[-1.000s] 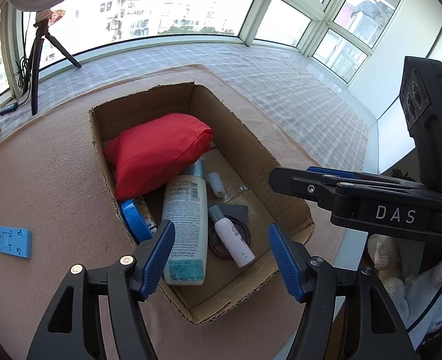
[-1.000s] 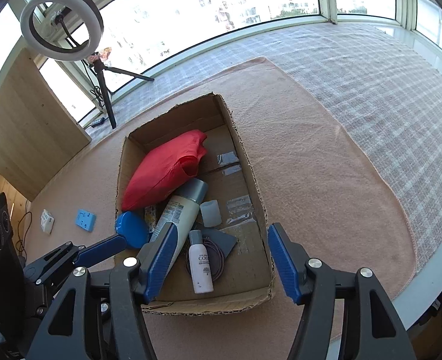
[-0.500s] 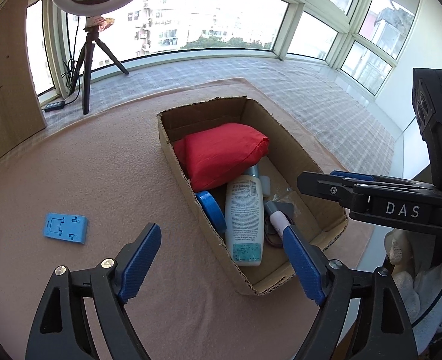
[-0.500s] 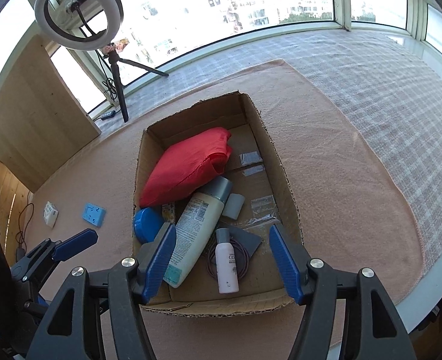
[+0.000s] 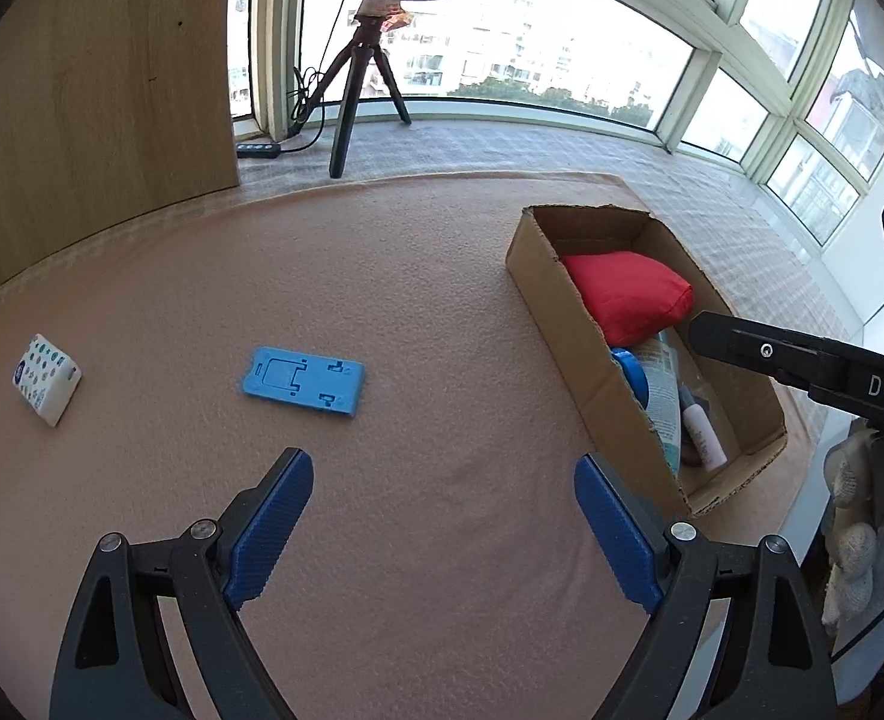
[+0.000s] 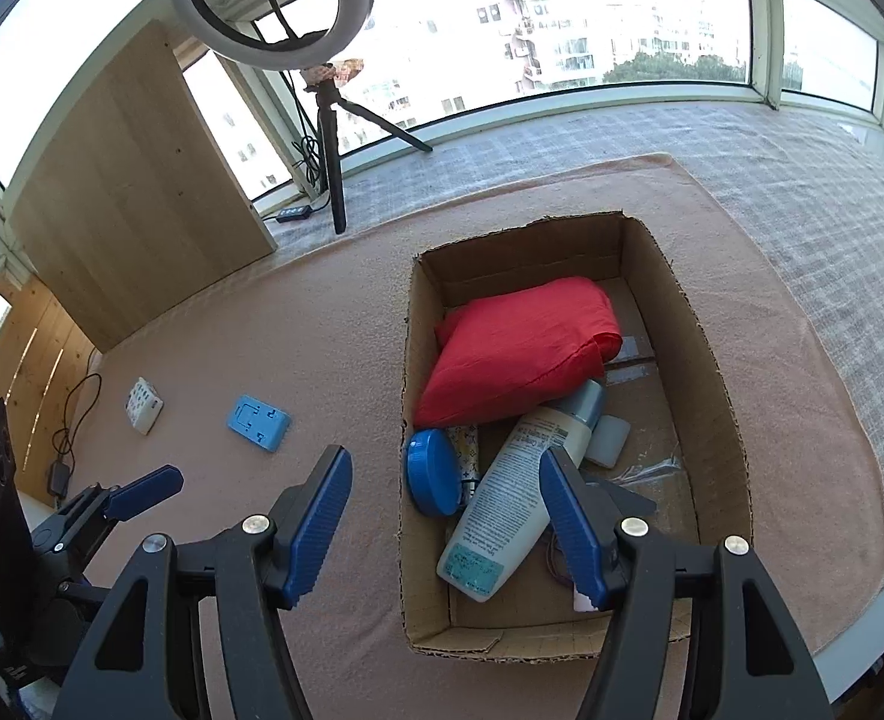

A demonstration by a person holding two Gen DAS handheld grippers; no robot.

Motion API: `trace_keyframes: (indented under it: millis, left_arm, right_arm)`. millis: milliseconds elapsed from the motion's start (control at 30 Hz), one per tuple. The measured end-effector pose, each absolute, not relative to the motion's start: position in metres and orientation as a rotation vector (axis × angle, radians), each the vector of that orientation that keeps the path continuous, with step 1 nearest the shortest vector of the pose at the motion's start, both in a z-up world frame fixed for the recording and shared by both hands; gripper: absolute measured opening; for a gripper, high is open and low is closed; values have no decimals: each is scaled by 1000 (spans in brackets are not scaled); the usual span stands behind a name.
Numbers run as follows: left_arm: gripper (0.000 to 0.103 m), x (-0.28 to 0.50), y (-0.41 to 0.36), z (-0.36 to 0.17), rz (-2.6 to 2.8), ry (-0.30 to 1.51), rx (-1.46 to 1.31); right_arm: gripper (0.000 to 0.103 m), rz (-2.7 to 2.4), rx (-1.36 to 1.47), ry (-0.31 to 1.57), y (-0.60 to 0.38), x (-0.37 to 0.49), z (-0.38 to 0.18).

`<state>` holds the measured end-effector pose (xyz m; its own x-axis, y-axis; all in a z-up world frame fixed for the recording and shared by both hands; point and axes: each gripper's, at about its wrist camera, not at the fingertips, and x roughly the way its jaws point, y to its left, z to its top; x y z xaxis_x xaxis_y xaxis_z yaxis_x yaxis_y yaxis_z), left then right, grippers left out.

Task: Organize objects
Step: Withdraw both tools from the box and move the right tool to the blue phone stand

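A cardboard box (image 6: 712, 360) (image 5: 568, 324) on the pink mat holds a red pouch (image 6: 520, 348) (image 5: 628, 294), a white lotion bottle (image 6: 502, 504), a blue round tin (image 6: 433, 471) and a small white bottle (image 5: 703, 435). A flat blue plastic piece (image 5: 304, 381) (image 6: 258, 422) and a small white dotted pack (image 5: 46, 378) (image 6: 144, 405) lie on the mat left of the box. My left gripper (image 5: 442, 525) is open and empty above the mat, near the blue piece. My right gripper (image 6: 442, 525) is open and empty over the box's near left edge.
A ring light on a tripod (image 6: 328, 138) stands at the back by the windows. A wooden panel (image 5: 94, 72) stands at the back left. The table edge (image 6: 862, 588) runs close past the box on the right. A cable (image 6: 76, 414) lies at the far left.
My left gripper has swung left, away from the box and over the mat toward the blue piece and the white pack. My right gripper has shifted slightly left over the box.
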<state>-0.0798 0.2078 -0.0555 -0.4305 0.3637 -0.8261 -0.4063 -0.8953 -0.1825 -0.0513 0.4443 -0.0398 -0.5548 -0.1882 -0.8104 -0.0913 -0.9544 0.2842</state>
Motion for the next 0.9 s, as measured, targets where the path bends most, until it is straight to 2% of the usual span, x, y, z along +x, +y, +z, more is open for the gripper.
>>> trace_keyframes:
  millis: [433,633,900]
  left_arm:
    - [91,-89,58,-77,2516,-127,-1482]
    - [91,-84,19,-86,2555,-185,-1515]
    - [91,-77,-5,-92,2566,-257,-1536]
  right_arm:
    - [61,-2444,1474,-339,348,-103,-56]
    - [61,-2320,1538,-283,302,-139,-74]
    - [61,-2229,1622,-351,270,-181,-112]
